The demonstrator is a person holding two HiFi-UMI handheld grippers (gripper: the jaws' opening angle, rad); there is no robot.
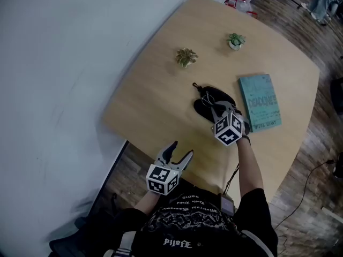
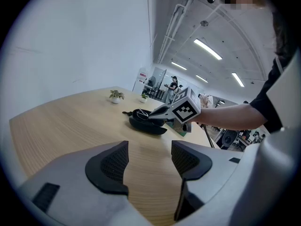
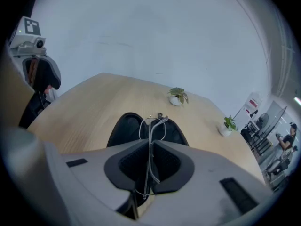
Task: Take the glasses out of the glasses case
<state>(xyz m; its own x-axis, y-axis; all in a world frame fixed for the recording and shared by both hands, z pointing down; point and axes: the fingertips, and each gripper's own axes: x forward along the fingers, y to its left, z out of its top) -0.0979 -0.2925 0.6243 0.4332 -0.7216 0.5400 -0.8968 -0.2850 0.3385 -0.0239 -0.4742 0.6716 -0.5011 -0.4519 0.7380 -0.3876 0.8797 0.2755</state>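
— Wooden table (image 1: 161,90), head view: where are the glasses (image 1: 208,97) found?
— At the open black glasses case (image 1: 202,110), by the right gripper (image 1: 215,107). Left gripper view: the left gripper (image 2: 149,157) is spread, empty. Right gripper view: the folded glasses are pinched between its jaws; a slow, straight lift is advised.

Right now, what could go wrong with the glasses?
The right gripper pinches the thin wire glasses at the open case; a hard squeeze or twist could bend them. The grip is on a slim part, so they might slip and drop. The left gripper hangs open, away from the case, so nothing steadies it; it might slide or lift if the glasses catch.
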